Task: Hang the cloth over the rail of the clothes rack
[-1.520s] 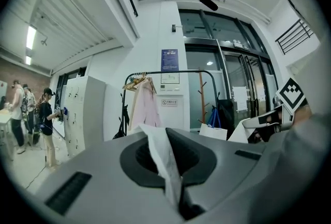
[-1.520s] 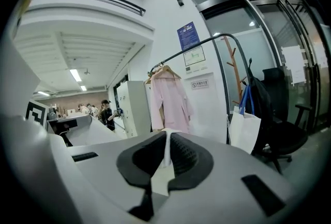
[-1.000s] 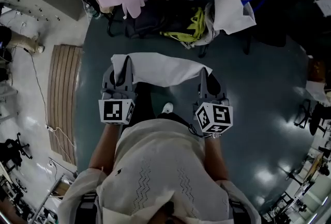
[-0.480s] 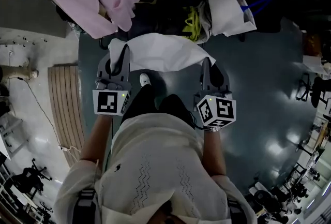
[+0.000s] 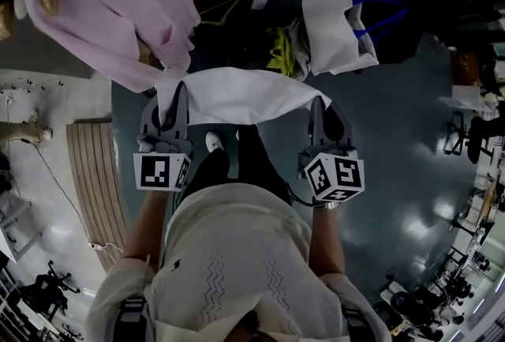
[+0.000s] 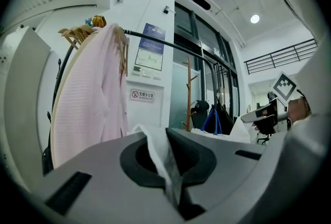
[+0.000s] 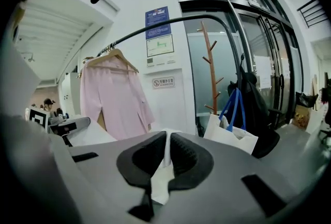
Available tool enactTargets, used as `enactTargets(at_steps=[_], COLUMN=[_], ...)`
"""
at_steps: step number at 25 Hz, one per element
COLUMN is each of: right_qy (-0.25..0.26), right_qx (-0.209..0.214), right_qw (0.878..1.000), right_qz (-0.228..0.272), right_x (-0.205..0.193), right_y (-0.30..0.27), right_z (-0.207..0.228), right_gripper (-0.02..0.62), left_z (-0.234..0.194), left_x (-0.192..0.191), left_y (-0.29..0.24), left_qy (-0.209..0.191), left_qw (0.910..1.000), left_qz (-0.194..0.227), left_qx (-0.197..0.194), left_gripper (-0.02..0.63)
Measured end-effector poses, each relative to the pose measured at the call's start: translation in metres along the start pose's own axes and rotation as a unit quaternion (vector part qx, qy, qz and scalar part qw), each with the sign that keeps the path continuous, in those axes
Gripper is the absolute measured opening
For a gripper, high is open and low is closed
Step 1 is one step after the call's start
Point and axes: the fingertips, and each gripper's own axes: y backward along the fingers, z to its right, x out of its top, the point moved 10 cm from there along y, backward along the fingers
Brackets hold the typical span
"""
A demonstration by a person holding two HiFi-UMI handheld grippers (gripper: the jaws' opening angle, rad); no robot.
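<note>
A white cloth [image 5: 237,94] is stretched between my two grippers in the head view. My left gripper [image 5: 170,89] is shut on its left corner, and a fold of cloth [image 6: 158,153] sticks up between the jaws in the left gripper view. My right gripper [image 5: 319,103] is shut on the right corner, where the cloth [image 7: 164,158] shows pinched between the dark pads. The dark curved rail of the clothes rack [image 7: 170,22] arches overhead, with the same rail [image 6: 155,41] also in the left gripper view. A pink garment [image 7: 114,96] hangs from it on a wooden hanger.
The pink garment [image 5: 118,9] hangs just ahead of my left gripper. A white bag with blue handles [image 5: 339,24] and a wooden coat stand [image 7: 211,70] stand ahead on the right. Dark bags and yellow-green cloth [image 5: 280,52] lie on the floor.
Both grippers have moved forward with the cloth held taut between them. The pink garment and the white bag now lie closer, and the cloth's left corner sits just below the garment's hem.
</note>
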Motion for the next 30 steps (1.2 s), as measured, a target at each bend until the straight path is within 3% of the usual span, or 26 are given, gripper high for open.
enactTargets(at_steps=[5, 8, 11, 21, 26, 30], right_qy=[-0.042, -0.028, -0.005, 0.059, 0.077, 0.115], right_qx=[0.031, 0.062, 0.103, 0.184, 0.200, 0.187], right_qw=[0.999, 0.998, 0.993, 0.961, 0.947, 0.935], right_qz=[0.002, 0.010, 0.061, 0.197, 0.239, 0.280], right_x=[0.038, 0.077, 0.130, 0.290, 0.345, 0.391], right_y=[-0.040, -0.066, -0.088, -0.120, -0.114, -0.110], right_z=[0.039, 0.065, 0.086, 0.123, 0.114, 0.105], right_gripper=[0.025, 0.025, 0.025, 0.025, 0.025, 0.025], left_z=[-0.002, -0.004, 0.000, 0.005, -0.007, -0.013], left_x=[0.023, 0.049, 0.093, 0.246, 0.295, 0.338], left_y=[-0.038, -0.075, -0.111, -0.166, -0.172, -0.182], left_qy=[0.003, -0.002, -0.040, -0.163, -0.180, -0.191], left_qw=[0.9997, 0.9988, 0.9955, 0.9646, 0.9564, 0.9479], left_qz=[0.011, 0.028, 0.077, 0.195, 0.223, 0.248], left_qx=[0.022, 0.039, 0.038, 0.071, 0.057, 0.060], left_gripper=[0.014, 0.014, 0.014, 0.014, 0.014, 0.014])
